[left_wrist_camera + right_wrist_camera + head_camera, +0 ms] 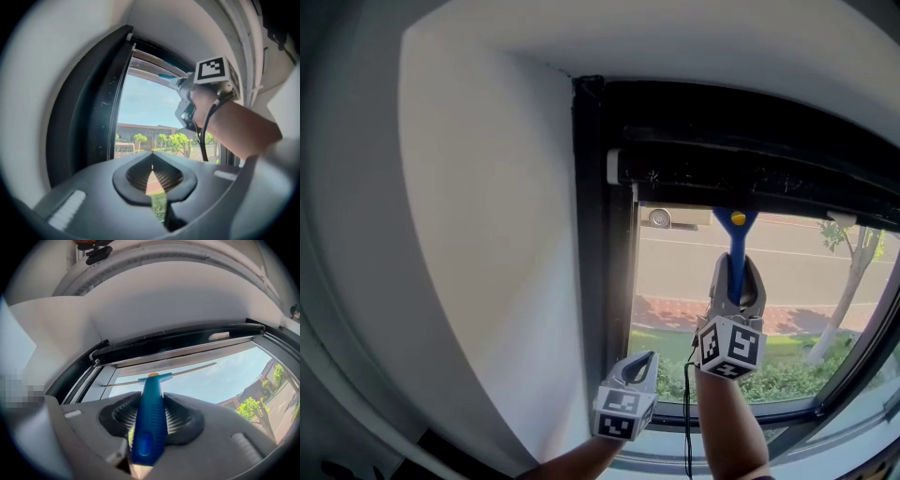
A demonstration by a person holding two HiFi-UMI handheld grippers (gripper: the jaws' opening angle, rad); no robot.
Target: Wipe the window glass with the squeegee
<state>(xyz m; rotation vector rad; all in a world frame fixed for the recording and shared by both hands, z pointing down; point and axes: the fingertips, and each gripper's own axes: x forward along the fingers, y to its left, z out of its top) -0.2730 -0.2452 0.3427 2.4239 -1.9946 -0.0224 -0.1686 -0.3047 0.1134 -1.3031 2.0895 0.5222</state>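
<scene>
The blue squeegee (736, 246) points up at the top of the window glass (797, 300), its head under the dark top rail. My right gripper (737, 270) is shut on its handle. In the right gripper view the handle (149, 420) runs between the jaws and the thin blade (187, 370) lies across the glass (215, 387) close to the upper frame. My left gripper (643, 364) hangs lower left by the frame's upright, shut on nothing. In the left gripper view its jaws (152, 180) meet, with the right gripper (187, 101) above.
A black window frame (598, 234) stands to the left and a dark top rail (750, 159) overhead. The white wall (487, 244) curves in at the left. The lower sill (787, 412) runs below the hands. A black cable (687, 422) hangs along the right arm.
</scene>
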